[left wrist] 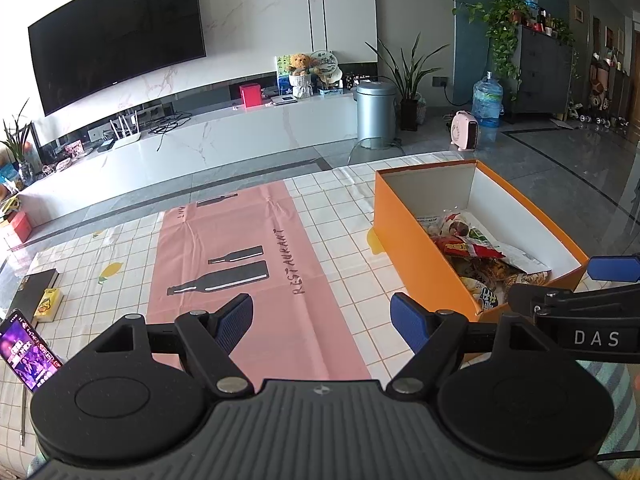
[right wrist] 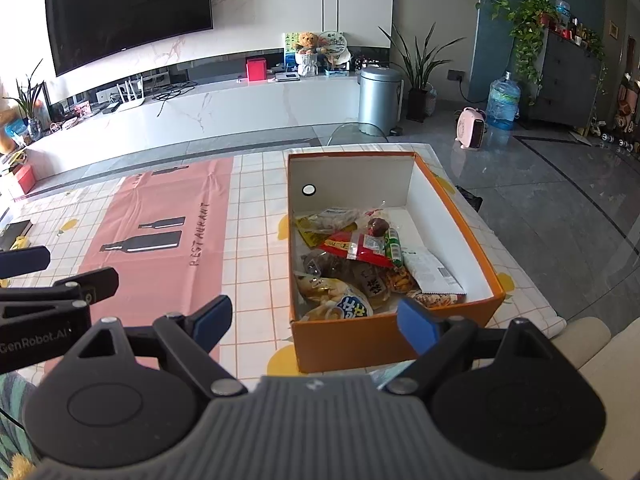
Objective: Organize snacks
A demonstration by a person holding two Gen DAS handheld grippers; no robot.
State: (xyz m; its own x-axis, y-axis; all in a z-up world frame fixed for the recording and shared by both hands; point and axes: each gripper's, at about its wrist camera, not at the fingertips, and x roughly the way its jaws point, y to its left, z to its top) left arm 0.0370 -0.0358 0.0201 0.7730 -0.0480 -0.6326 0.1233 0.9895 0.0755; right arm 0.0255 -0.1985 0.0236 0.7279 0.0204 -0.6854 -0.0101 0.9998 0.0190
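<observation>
One orange box [right wrist: 384, 340] is seen on the table, and every snack packet in view lies inside it, heaped toward the end nearest the fingers. Roughly eight to ten packets are made out in the pile [right wrist: 360, 264]; an exact count cannot be given, since they overlap. Among them one red packet [right wrist: 356, 246], one green-striped tube [right wrist: 393, 246], one white packet with a barcode [right wrist: 434, 270] and one pale packet with blue lettering [right wrist: 352, 306] can be told apart. The far half of the box is left bare, and one round white mark [right wrist: 309, 189] is seen on its inner far wall.

No snack is seen loose on the table, so the gathering is judged to be done or nearly so; what may be left is tidying the heap, and no lid is in view.

Two grippers are counted, and nothing is held by either. The right gripper [right wrist: 316, 320] is held with its jaws spread wide, the near wall of the box lying just ahead of and between its fingers. The left gripper [left wrist: 322, 322] is likewise spread wide over one pink mat [left wrist: 248, 256], with the box lying beyond its right finger.

Farther out, one checked tablecloth [left wrist: 352, 280] is spread under everything. Beyond the left finger of the left gripper, one phone [left wrist: 30, 356] with a lit screen, one small yellow carton [left wrist: 47, 305] and one dark book [left wrist: 34, 290] are seen.
</observation>
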